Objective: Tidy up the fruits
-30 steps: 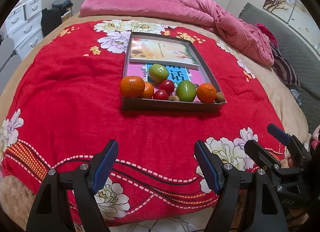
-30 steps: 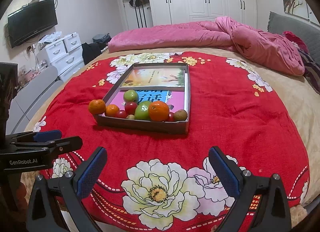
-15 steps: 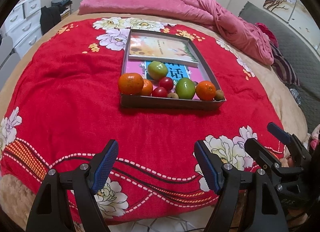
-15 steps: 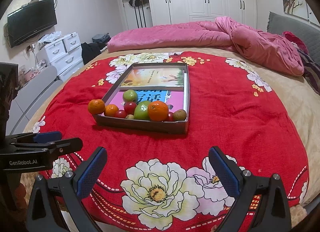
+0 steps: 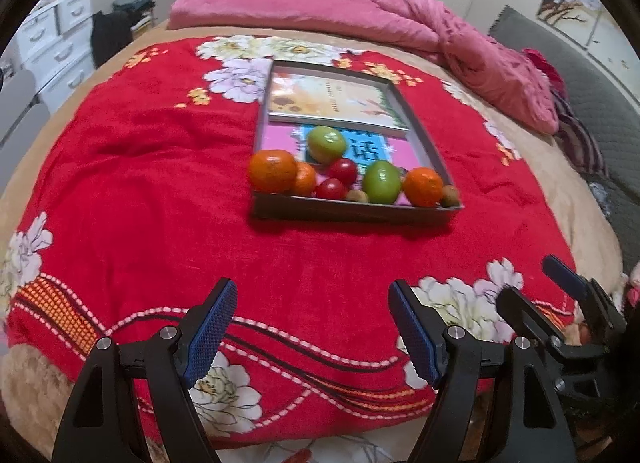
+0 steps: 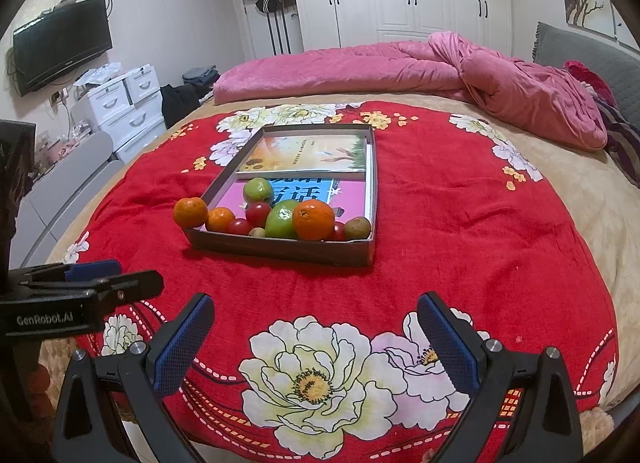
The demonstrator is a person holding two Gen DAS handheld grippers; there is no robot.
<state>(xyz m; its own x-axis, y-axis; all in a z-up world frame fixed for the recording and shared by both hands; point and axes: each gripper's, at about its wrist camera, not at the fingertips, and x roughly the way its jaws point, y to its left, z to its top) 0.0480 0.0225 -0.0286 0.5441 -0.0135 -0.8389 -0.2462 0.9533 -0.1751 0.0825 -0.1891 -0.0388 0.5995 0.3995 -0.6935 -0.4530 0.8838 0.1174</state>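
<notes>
Both the left gripper [image 5: 312, 327] and the right gripper [image 6: 316, 339] hover with jaws spread wide and empty, well short of the shallow cardboard tray [image 6: 280, 249] at twelve o'clock, where the fruits crowd its near wall. The glossy round orange [image 6: 191, 212] perched on the tray's ten o'clock corner looks likeliest to roll off onto the plush red blanket [image 6: 460, 231] if the soft bed dips or a jaw nudges it. Smooth green apples [image 6: 285, 218] and small tomatoes [image 6: 258, 213] on slick book covers [image 6: 308, 153] may skid too.
</notes>
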